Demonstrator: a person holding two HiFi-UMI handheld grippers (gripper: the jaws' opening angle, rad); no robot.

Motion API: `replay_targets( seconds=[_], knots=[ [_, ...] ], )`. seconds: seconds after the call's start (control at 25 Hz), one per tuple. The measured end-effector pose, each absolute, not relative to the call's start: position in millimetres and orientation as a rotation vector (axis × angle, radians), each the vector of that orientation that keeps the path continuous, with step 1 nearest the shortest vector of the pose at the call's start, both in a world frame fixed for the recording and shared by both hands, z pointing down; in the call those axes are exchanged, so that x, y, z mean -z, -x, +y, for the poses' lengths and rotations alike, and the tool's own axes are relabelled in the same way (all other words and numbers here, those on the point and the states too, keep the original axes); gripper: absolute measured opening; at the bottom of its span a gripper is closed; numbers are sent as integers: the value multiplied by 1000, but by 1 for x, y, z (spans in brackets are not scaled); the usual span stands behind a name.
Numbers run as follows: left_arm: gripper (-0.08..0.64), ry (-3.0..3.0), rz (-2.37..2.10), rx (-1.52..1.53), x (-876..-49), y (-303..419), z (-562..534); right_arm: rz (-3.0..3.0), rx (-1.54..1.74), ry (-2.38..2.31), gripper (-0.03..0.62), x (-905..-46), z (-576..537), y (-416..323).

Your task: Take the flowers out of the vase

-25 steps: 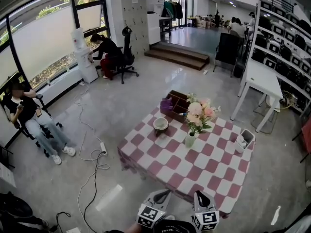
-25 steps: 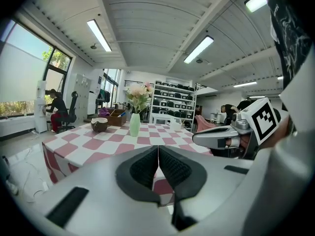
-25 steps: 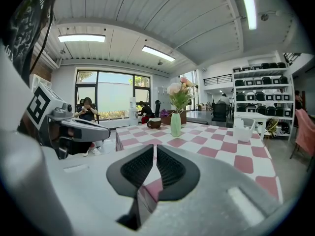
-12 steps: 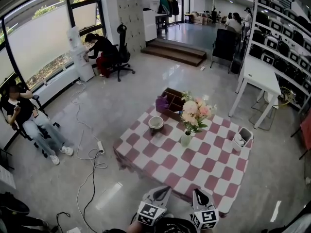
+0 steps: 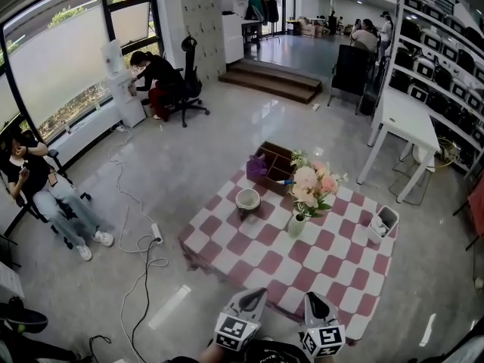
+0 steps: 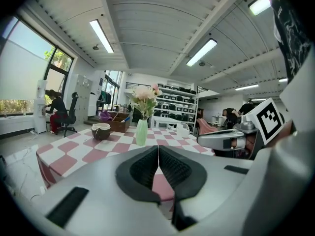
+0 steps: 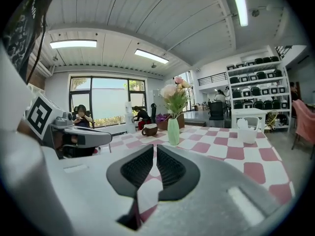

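Head view shows my left gripper (image 5: 257,299) and right gripper (image 5: 311,301) both pinched closed and empty, well short of the vase (image 5: 296,224), since I think its flowers (image 5: 311,185) aren't reached yet.

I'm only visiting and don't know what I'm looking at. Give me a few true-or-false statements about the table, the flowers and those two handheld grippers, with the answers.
1. The pink and white flowers stand in the pale green vase. True.
2. The left gripper has its fingers clamped on a flower stem. False: its fingers are closed together on nothing, well short of the vase.
3. The round brown bowl sits on the red-and-white checked tablecloth, apart from the vase. True.
4. The right gripper has its fingers spread wide. False: they are shut and hold nothing.
5. The vase lies tipped over. False: it stands upright.
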State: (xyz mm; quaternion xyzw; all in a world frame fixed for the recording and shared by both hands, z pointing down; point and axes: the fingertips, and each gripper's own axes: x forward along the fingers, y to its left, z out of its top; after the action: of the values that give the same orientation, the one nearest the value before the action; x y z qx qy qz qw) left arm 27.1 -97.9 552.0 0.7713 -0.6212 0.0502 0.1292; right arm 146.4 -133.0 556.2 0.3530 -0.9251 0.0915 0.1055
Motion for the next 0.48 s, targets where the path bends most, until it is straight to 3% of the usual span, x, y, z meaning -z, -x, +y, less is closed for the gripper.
replay_targets(
  seconds=[0.48],
  knots=[
    [12, -2322, -1728, -139, -553, 13, -139, -2683, -331, -1164, 23, -557, -172, -110]
  ],
)
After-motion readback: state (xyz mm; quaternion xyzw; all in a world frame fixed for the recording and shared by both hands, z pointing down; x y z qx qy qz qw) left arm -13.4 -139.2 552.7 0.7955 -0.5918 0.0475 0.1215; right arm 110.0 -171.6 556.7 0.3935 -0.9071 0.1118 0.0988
